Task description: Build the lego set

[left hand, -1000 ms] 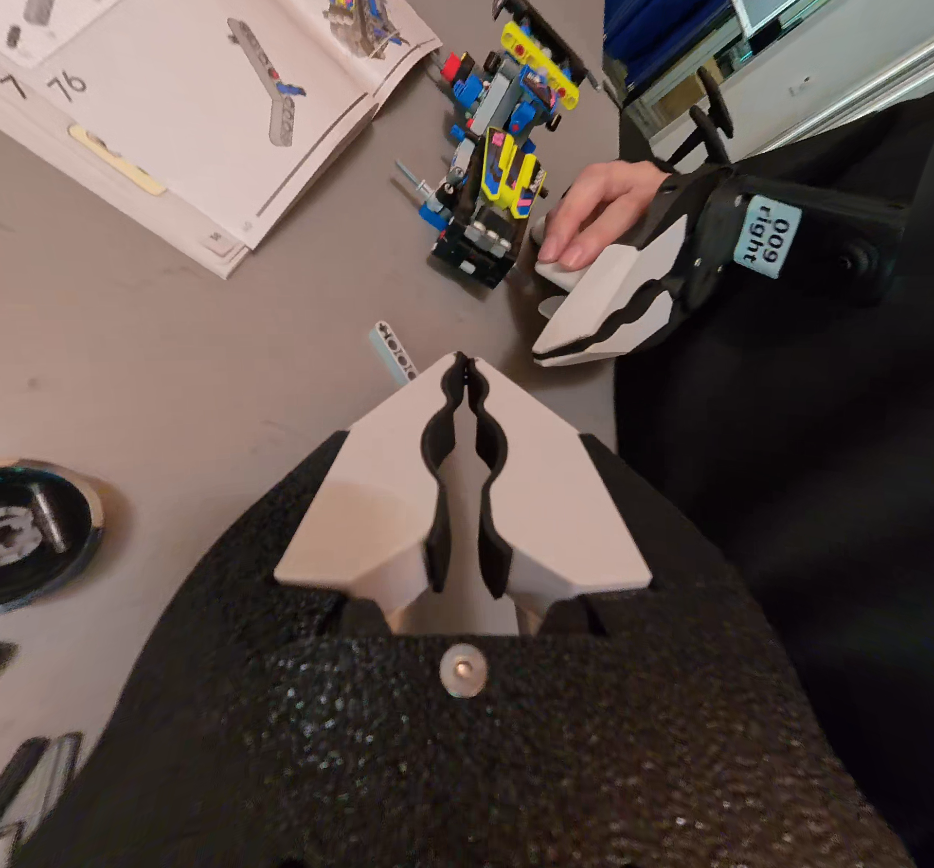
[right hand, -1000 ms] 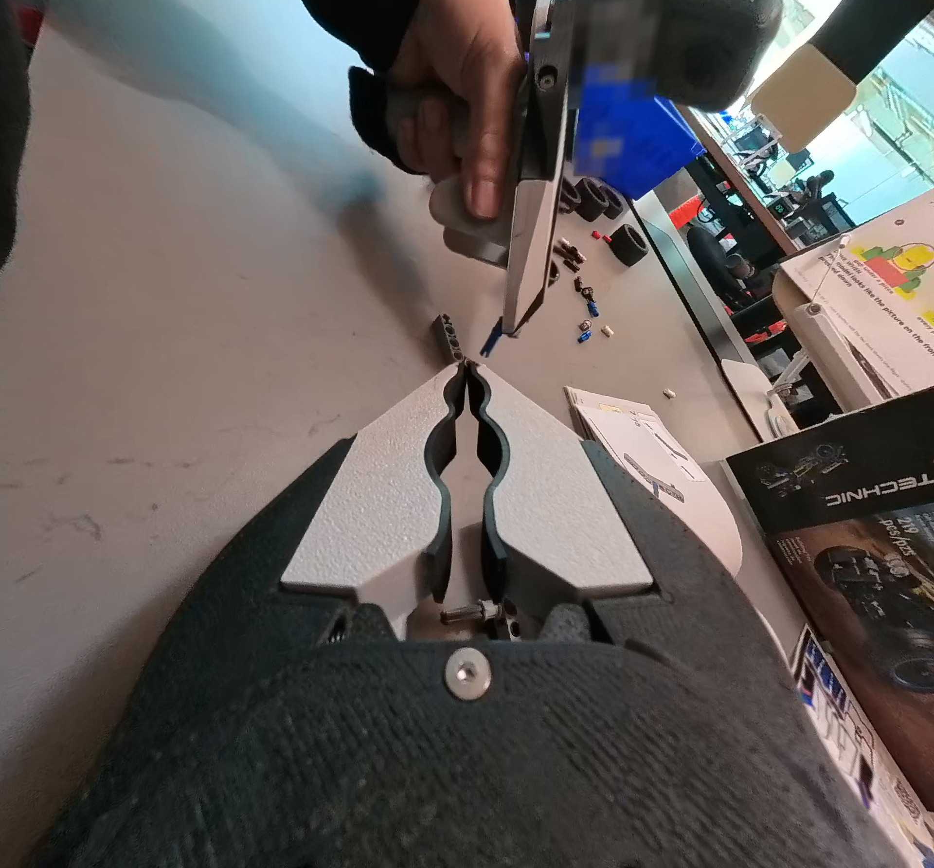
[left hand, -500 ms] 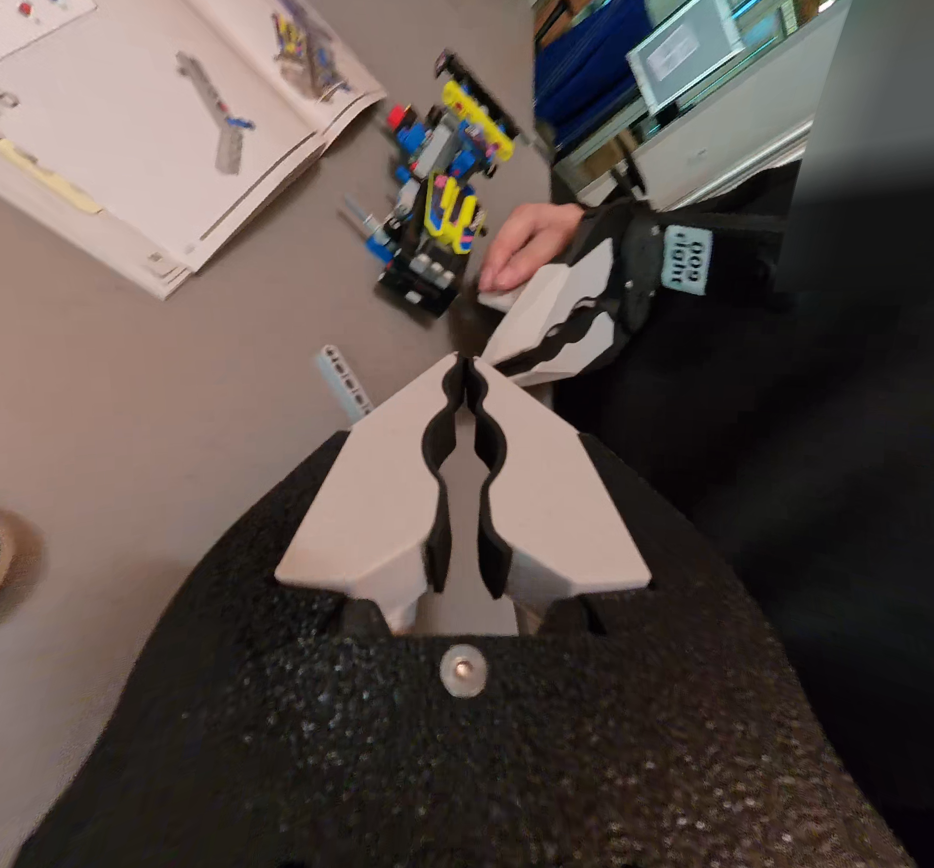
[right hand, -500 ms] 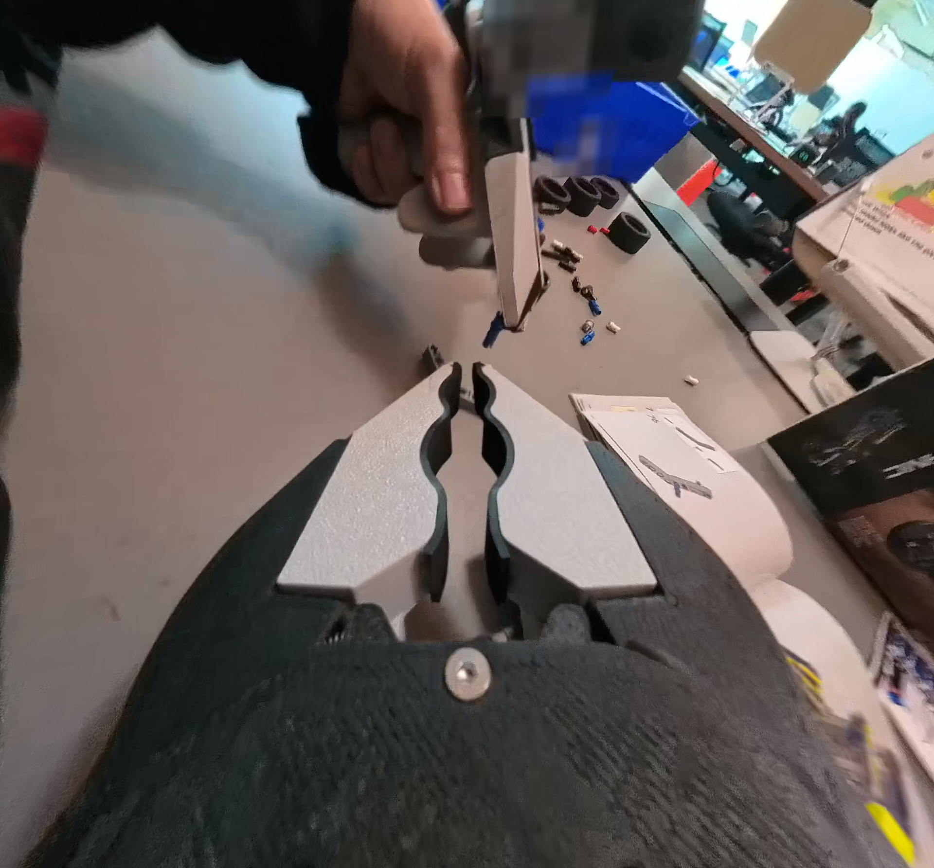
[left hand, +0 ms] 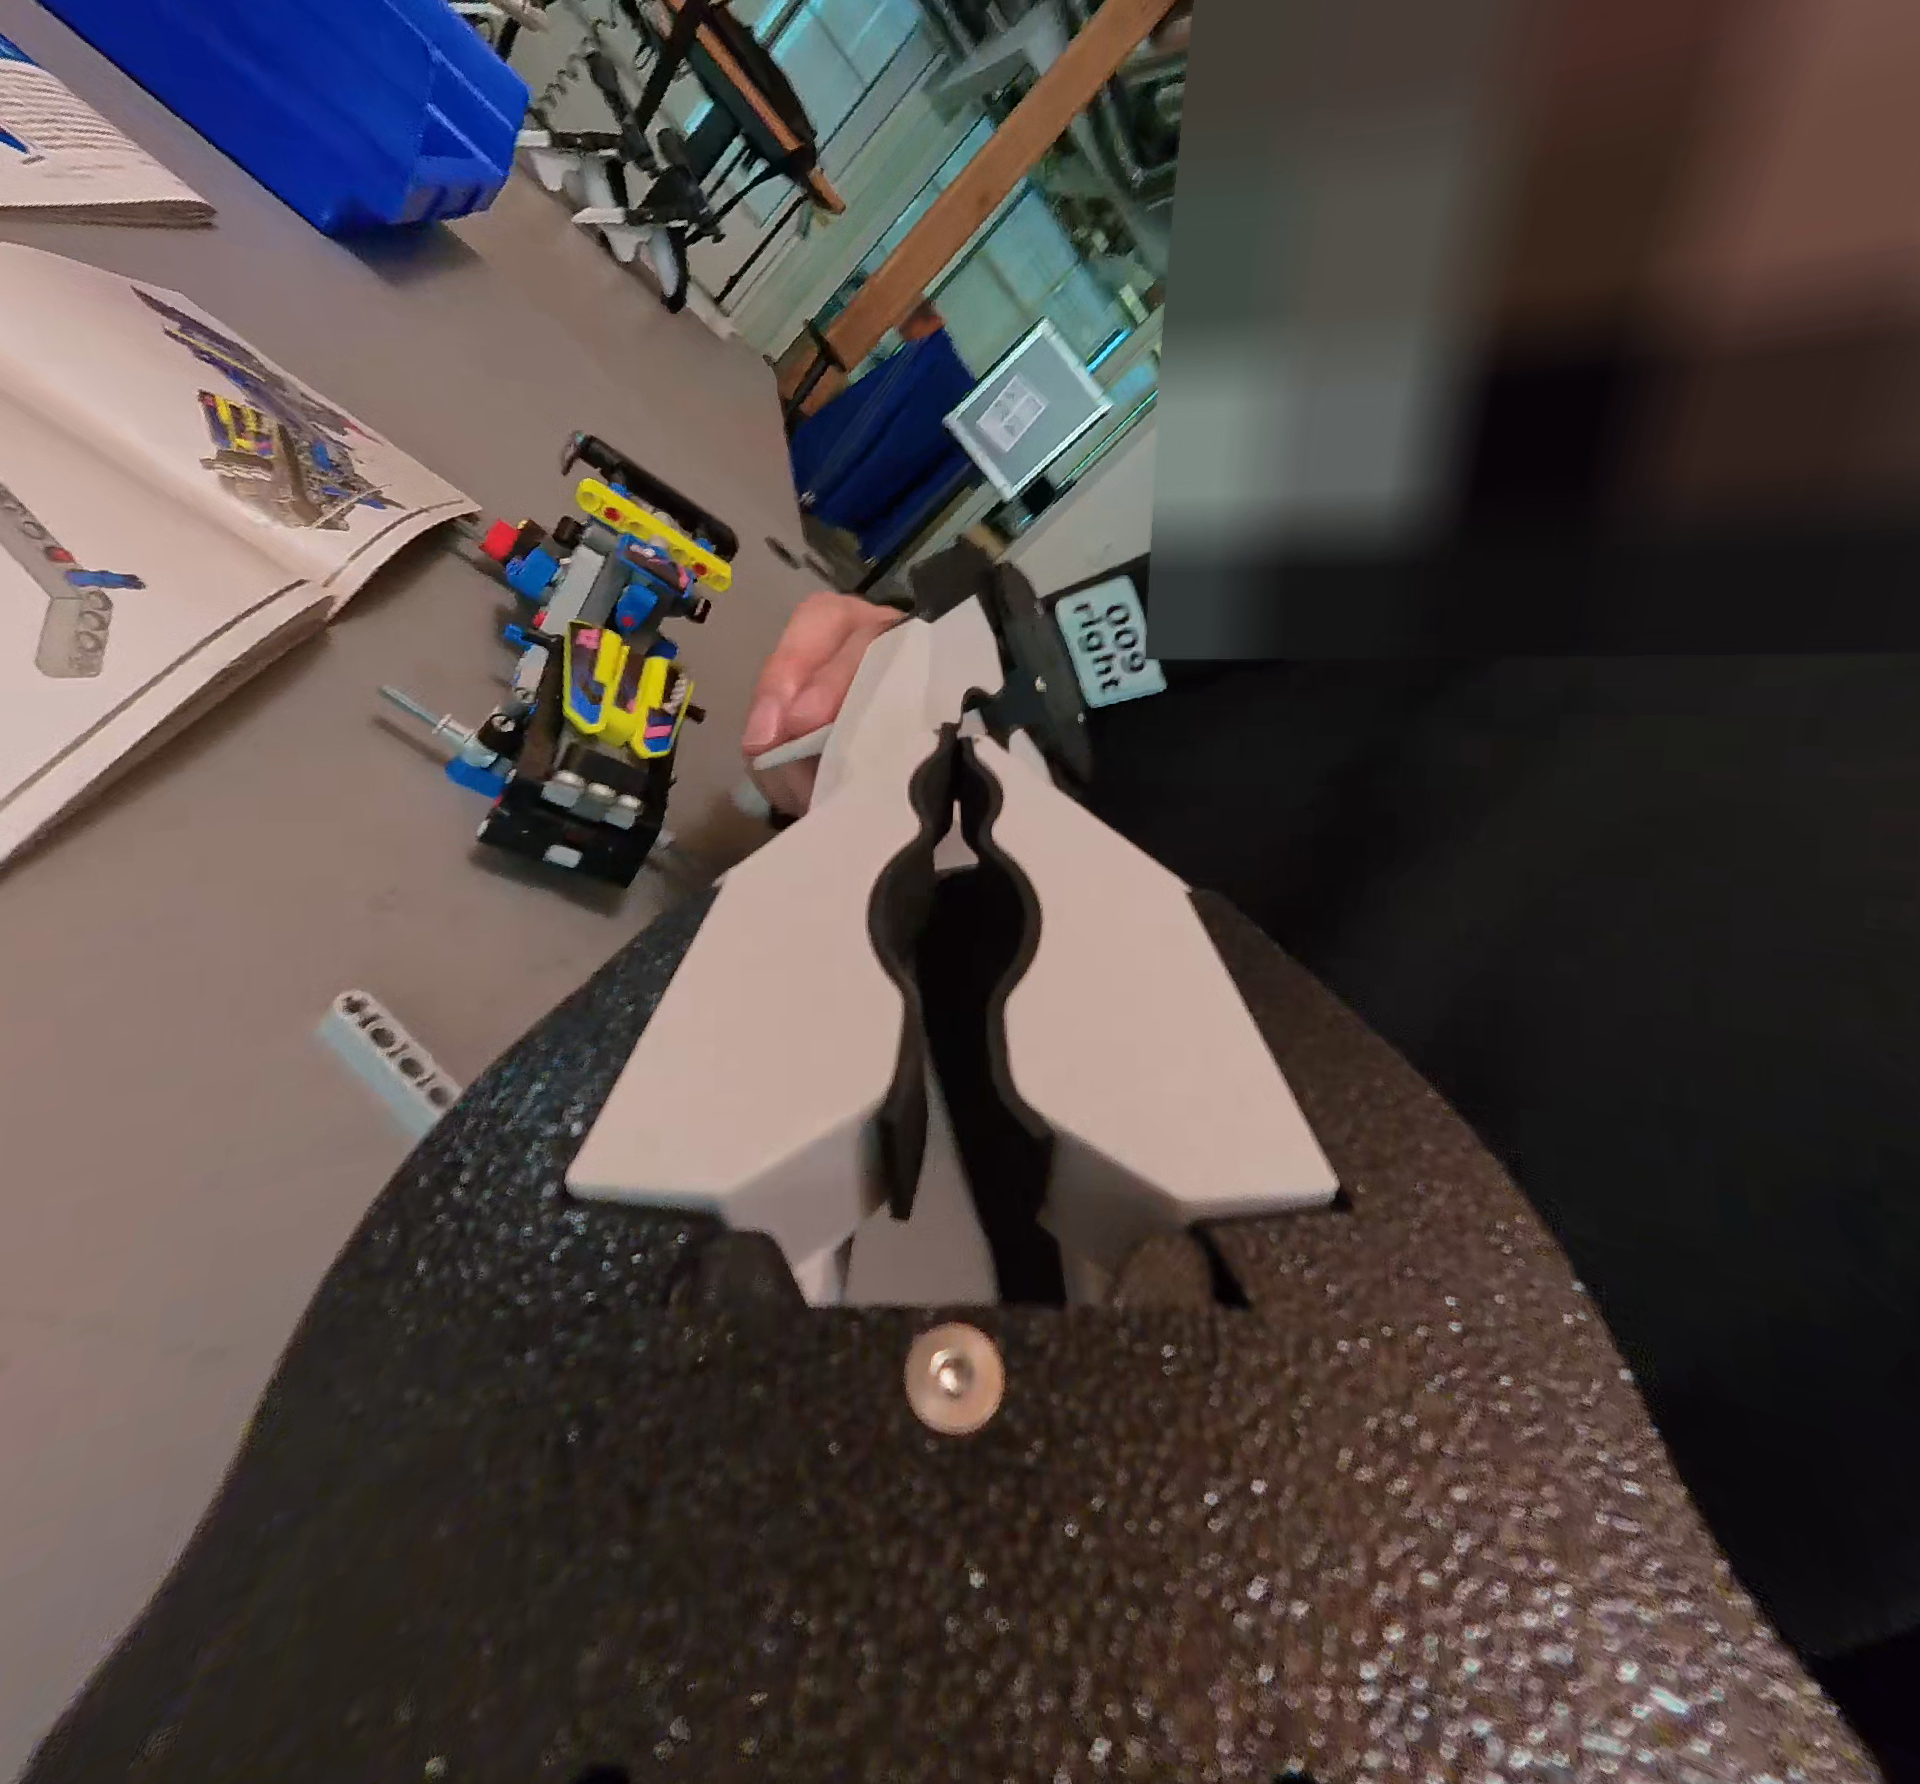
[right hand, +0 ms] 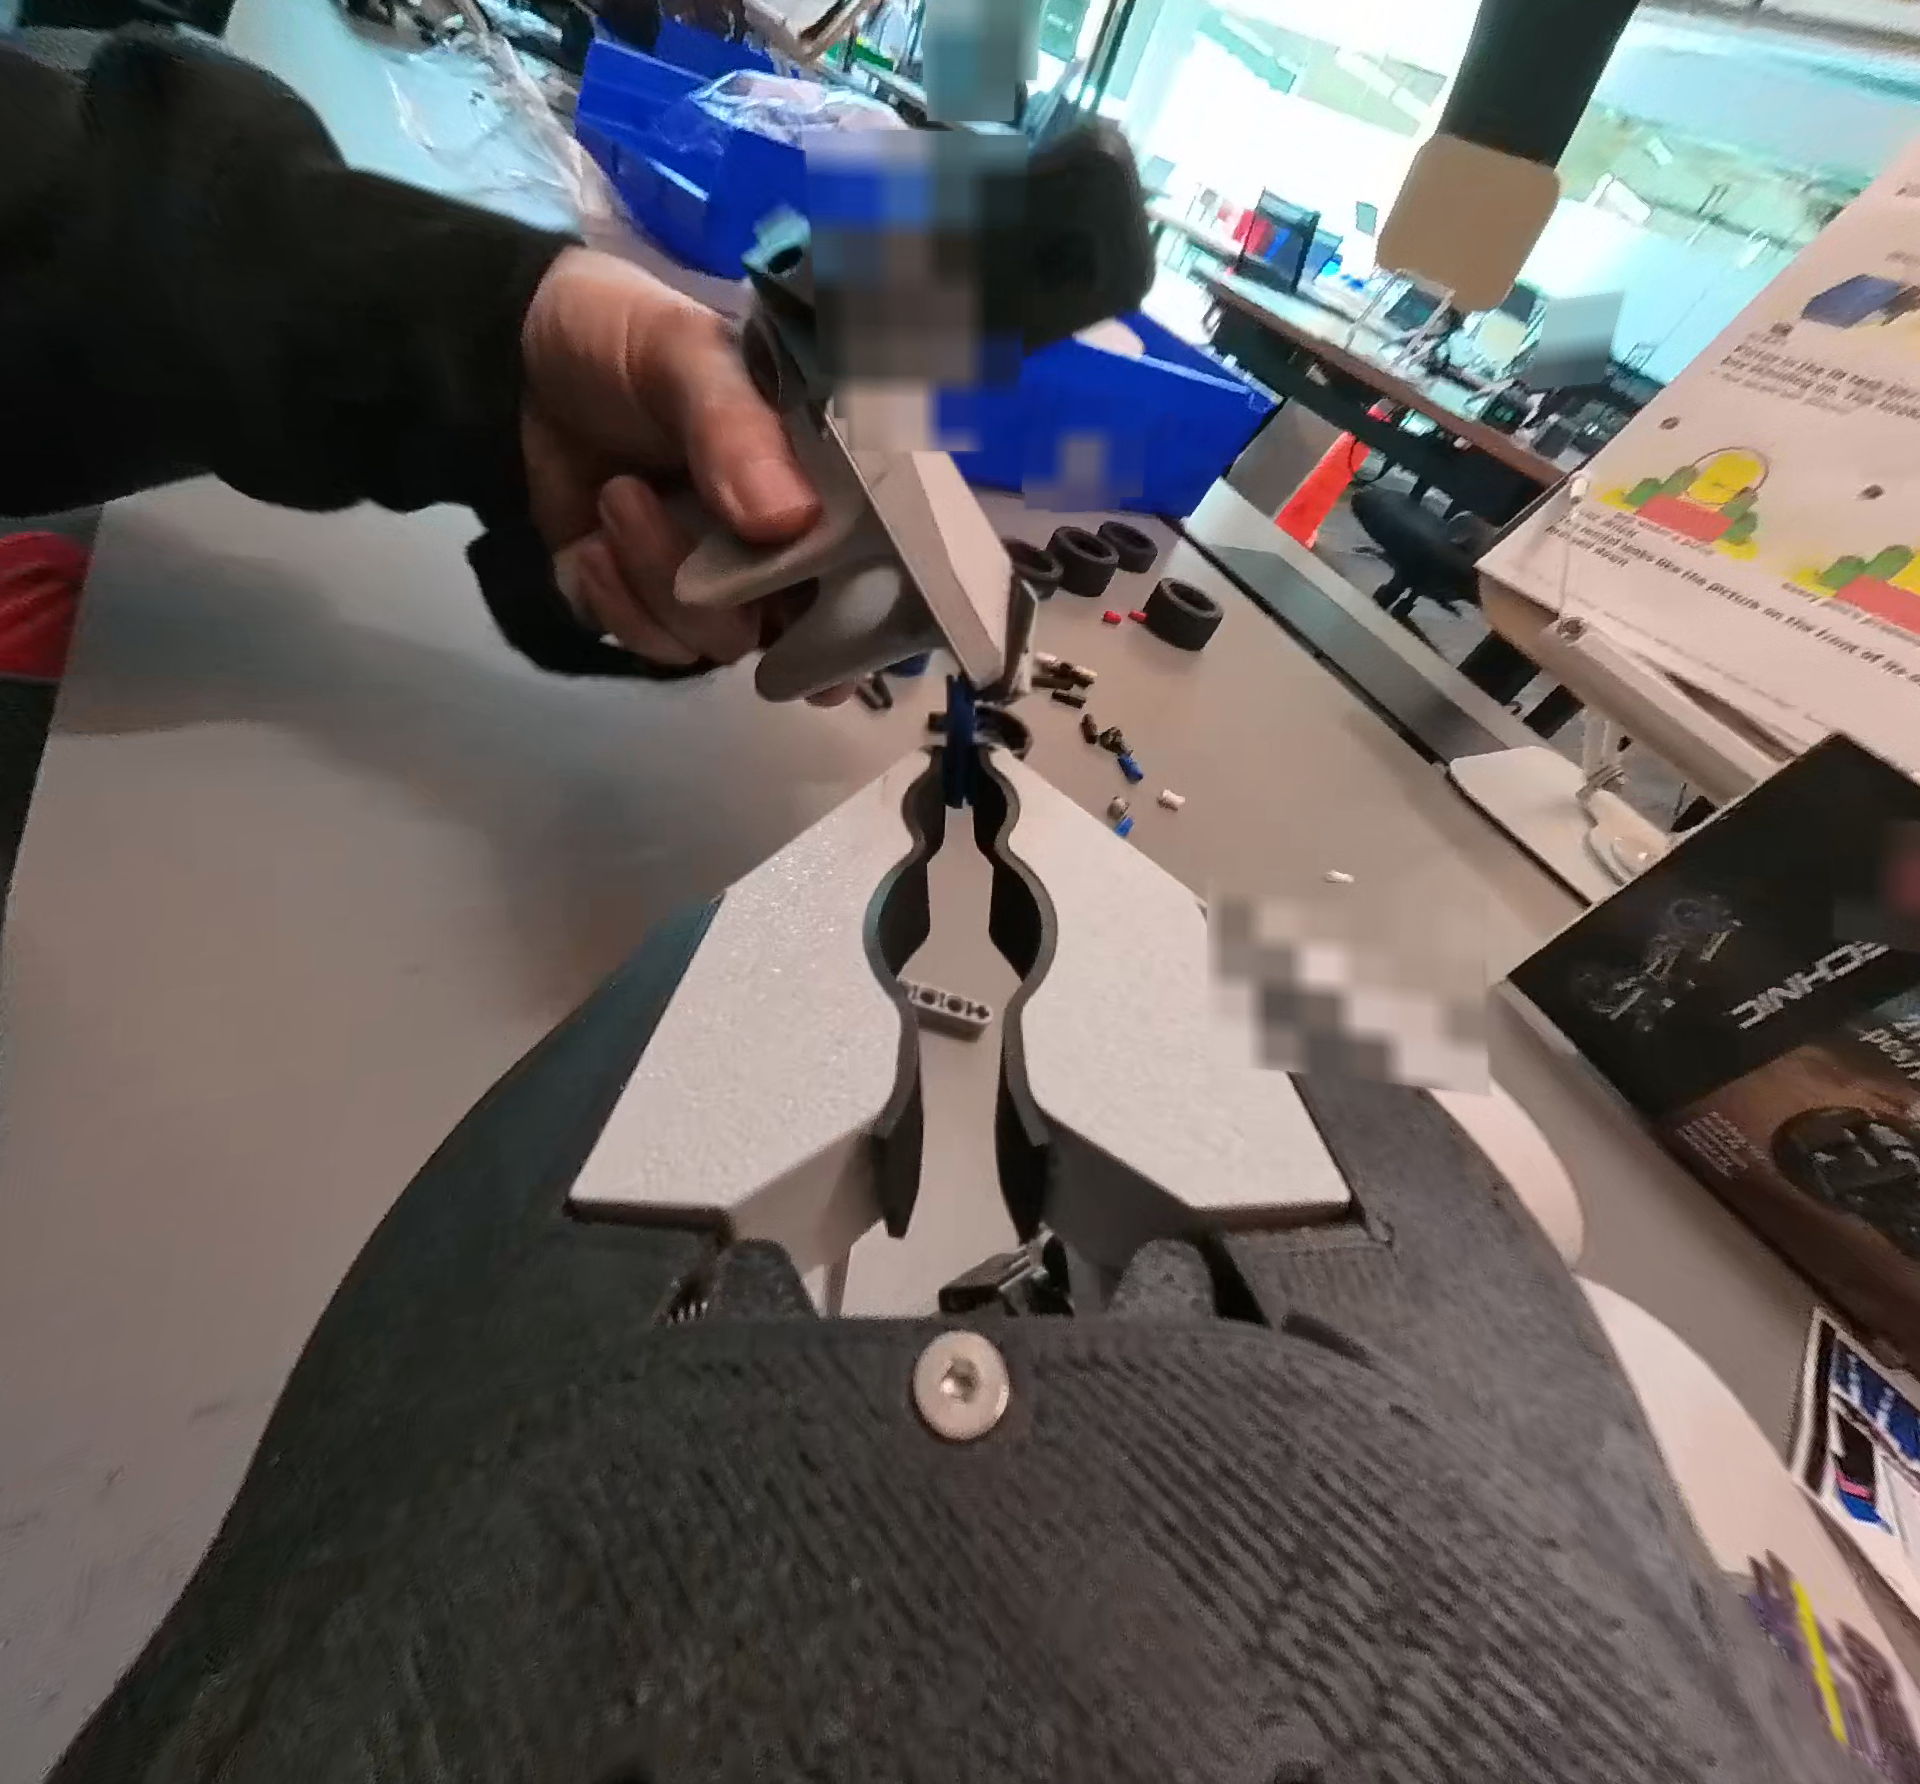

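The left gripper [right hand: 1003, 685] is closed on a small blue pin [right hand: 961, 747], holding it up in the air. The pin's other end sits between the tips of the right gripper [right hand: 961, 768], which look closed on it too. Below lies a grey beam with holes [left hand: 390, 1059] on the table [left hand: 208, 1215]. A toy car [left hand: 592, 674] and an open booklet [left hand: 156, 539] sit nearby.

Daylight pours through the far windows [right hand: 1299, 51] in the right wrist view, blown out to glare, while the table [right hand: 208, 903] is softly, evenly lit with faint shadows. The left wrist view is dimmer and slightly motion-blurred. Wide-angle bending warps both views' edges.
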`<act>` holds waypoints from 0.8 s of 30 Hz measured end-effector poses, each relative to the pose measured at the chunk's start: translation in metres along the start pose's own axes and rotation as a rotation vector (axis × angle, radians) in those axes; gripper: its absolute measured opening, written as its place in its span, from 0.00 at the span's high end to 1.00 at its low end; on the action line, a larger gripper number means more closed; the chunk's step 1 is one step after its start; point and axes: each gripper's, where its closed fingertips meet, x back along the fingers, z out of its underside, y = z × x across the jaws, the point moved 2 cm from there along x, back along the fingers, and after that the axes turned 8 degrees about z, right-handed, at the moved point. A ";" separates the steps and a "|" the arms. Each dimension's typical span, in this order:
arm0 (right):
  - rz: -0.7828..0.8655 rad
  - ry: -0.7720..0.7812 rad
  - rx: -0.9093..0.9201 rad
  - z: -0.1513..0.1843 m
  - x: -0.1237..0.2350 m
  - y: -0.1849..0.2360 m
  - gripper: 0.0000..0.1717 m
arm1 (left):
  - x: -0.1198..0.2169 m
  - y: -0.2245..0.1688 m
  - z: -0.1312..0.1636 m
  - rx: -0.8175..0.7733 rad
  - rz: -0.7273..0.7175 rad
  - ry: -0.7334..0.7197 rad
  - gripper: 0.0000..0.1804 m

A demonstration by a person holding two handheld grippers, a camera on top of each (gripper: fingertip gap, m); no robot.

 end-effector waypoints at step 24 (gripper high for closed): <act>-0.042 0.137 -0.001 0.019 -0.005 0.007 0.99 | 0.010 0.011 0.017 -0.578 -0.486 0.504 0.99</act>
